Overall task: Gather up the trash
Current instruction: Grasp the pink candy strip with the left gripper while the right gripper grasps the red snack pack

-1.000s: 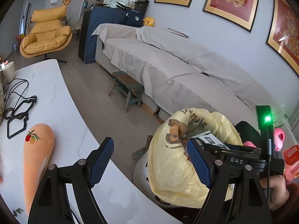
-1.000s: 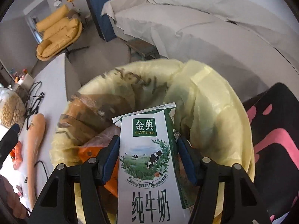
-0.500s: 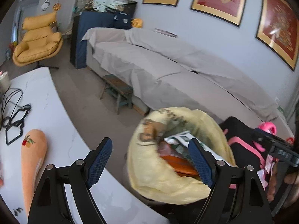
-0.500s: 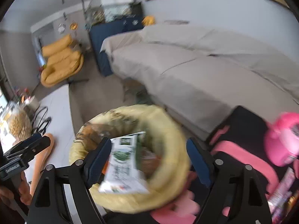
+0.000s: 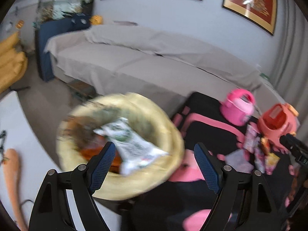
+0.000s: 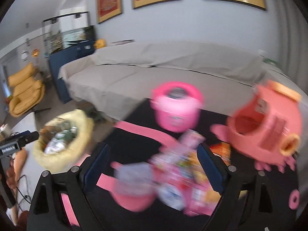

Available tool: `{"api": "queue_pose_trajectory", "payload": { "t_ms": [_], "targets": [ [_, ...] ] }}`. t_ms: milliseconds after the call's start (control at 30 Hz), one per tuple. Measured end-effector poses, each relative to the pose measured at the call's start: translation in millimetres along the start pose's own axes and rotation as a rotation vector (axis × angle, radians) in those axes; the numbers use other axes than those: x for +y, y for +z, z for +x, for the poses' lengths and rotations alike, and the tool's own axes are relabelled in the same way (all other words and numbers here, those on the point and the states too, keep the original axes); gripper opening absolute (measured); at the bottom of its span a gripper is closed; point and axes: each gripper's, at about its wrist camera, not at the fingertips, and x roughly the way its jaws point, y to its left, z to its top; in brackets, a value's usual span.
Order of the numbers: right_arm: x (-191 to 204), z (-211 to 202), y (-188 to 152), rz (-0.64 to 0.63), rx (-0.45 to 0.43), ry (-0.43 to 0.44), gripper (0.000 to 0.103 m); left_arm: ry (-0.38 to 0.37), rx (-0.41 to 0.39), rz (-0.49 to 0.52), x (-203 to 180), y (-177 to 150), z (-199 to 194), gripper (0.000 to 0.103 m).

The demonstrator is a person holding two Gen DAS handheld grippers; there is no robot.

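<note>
The left gripper point(image 5: 154, 163) had its fingers point(image 5: 102, 165) spread wide apart, and they held nothing and touched nothing. Beyond them stood the trash bin with the yellow bag point(image 5: 173, 150), beside the edge of the white worktop point(image 5: 28, 154). The milk carton point(image 5: 132, 146) lay inside the bag on top of the other trash, tilted, with one end over the near rim. The picture was blurred, so the other trash in the bag could not be told exactly.

The right gripper point(image 6: 154, 165) also had its fingers point(image 6: 209, 167) spread wide, with nothing between the pads. Beyond them, on the black mat with pink shapes point(image 6: 134, 140), lay a heap of small colourful packets point(image 6: 184, 175), too blurred to name one by one. The fingers did not touch the packets as far as the blur allowed to see. Behind the heap stood a pink toy pot point(image 6: 176, 109), and at the right side of the mat a coral toy point(image 6: 267, 127) shaped like an animal. The yellow bag point(image 6: 63, 150) was at the left of the mat, well apart from the right gripper, with the carton visible inside it.

A grey covered sofa point(image 6: 163, 71) ran along the wall behind the mat.
</note>
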Motion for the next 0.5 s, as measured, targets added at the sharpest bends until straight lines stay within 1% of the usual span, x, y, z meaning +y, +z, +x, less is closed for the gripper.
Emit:
{"api": "queue_pose_trajectory", "payload": {
  "t_ms": [100,133,167,200,267,333,400,467,500],
  "targets": [
    [-40,-13,-14,0.034,-0.011,-0.074,0.090,-0.089,0.059,0.003,-29,-6,16,0.084],
    [-52,-21,-20,0.045,-0.013,-0.087,0.091,-0.132,0.077,0.019,-43,-10,23,0.084],
    [-62,-23,-24,0.058,-0.012,-0.097,0.091,-0.166,0.088,0.036,-52,-13,27,0.084],
    [-73,-26,-29,0.077,-0.008,-0.105,0.091,-0.215,0.102,0.063,-67,-16,34,0.084],
    [-92,-30,-37,0.113,0.000,-0.110,0.091,-0.276,0.132,0.102,-88,-21,46,0.084],
    [-110,-34,-47,0.152,0.009,-0.108,0.091,-0.344,0.178,0.147,-113,-26,62,0.084],
    [-122,-35,-54,0.174,0.017,-0.106,0.091,-0.400,0.224,0.203,-138,-27,79,0.084],
    [-129,-36,-59,0.184,0.023,-0.100,0.091,-0.428,0.238,0.258,-157,-27,92,0.084],
    [-132,-36,-62,0.183,0.026,-0.097,0.091,-0.430,0.242,0.303,-168,-27,101,0.084]
  ]
}}
